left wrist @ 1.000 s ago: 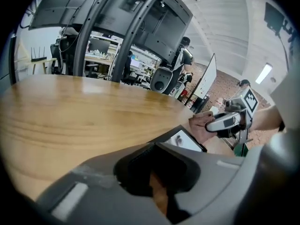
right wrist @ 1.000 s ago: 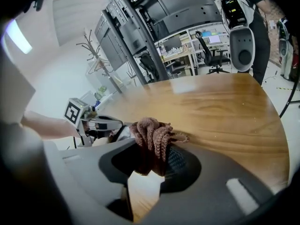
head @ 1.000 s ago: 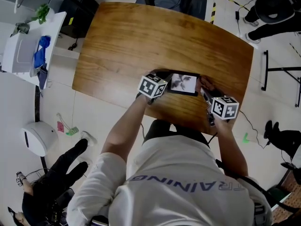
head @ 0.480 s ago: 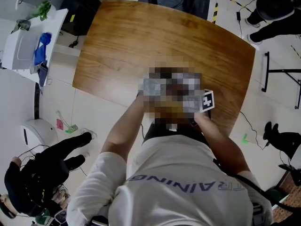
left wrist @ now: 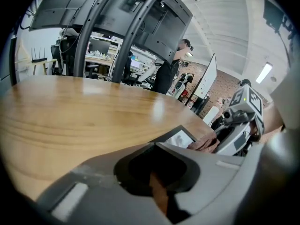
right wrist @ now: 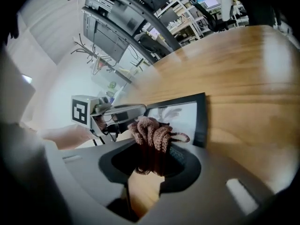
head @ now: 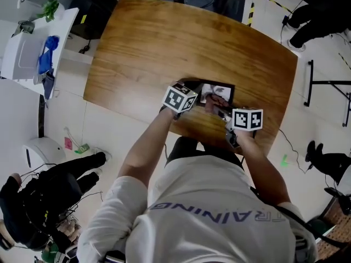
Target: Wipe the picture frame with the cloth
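A black picture frame (head: pixel 220 89) with a black-and-white picture lies flat near the front edge of the wooden table (head: pixel 164 43). My left gripper (head: pixel 189 95) is at the frame's left end, shut on its edge. My right gripper (head: pixel 222 112) is shut on a bunched brown cloth (head: pixel 215 103), which rests on the picture's glass. In the right gripper view the cloth (right wrist: pixel 152 131) sticks out over the frame (right wrist: pixel 190 112), and the left gripper (right wrist: pixel 123 111) sits at the frame's far end. The left gripper view shows the frame (left wrist: pixel 181 137), the cloth (left wrist: pixel 206 145) and the right gripper (left wrist: pixel 226 136).
The table's front edge (head: pixel 181 129) runs close below the frame. A white cabinet (head: pixel 27 53) stands to the left. A person in black (head: pixel 49 196) is on the floor side at the lower left. A black stand (head: pixel 326 89) is to the right.
My right gripper has moved left with the cloth, from beside the frame's right end onto the picture. The left gripper has stayed at the frame's left end.
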`<state>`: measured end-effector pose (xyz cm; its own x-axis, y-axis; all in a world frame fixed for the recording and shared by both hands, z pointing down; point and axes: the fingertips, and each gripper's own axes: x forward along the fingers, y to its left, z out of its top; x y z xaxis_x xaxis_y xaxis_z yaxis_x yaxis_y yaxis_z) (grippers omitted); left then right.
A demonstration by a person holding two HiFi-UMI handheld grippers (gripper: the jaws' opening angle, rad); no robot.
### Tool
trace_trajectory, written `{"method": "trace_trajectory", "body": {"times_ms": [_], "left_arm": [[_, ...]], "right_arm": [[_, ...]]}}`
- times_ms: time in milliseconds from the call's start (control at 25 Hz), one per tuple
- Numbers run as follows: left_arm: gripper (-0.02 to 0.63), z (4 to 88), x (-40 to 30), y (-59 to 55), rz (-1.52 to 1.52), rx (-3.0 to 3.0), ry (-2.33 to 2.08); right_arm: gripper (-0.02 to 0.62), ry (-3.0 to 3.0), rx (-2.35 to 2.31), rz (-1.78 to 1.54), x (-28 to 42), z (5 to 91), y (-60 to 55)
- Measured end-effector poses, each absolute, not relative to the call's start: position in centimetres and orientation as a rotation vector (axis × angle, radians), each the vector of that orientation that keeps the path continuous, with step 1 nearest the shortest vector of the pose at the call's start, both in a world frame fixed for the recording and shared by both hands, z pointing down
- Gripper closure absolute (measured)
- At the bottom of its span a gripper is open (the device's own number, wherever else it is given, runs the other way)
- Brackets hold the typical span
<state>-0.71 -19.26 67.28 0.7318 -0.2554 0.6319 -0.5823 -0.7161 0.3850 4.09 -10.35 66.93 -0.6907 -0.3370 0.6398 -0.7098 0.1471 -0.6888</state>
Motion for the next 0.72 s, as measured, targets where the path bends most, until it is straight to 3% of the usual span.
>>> {"method": "trace_trajectory", "body": {"times_ms": [400, 720], "left_arm": [[0.601, 67.3, -1.0, -19.2, 0.748, 2.358, -0.642], [0.601, 68.4, -0.5, -21.1, 0.731, 2.45, -0.692]], "right_arm": [[0.466, -2.029, 1.19, 1.559, 11.9, 66.9, -8.7], [0.468, -2.126, 1.323, 1.51, 13.6, 66.8, -9.9]]}}
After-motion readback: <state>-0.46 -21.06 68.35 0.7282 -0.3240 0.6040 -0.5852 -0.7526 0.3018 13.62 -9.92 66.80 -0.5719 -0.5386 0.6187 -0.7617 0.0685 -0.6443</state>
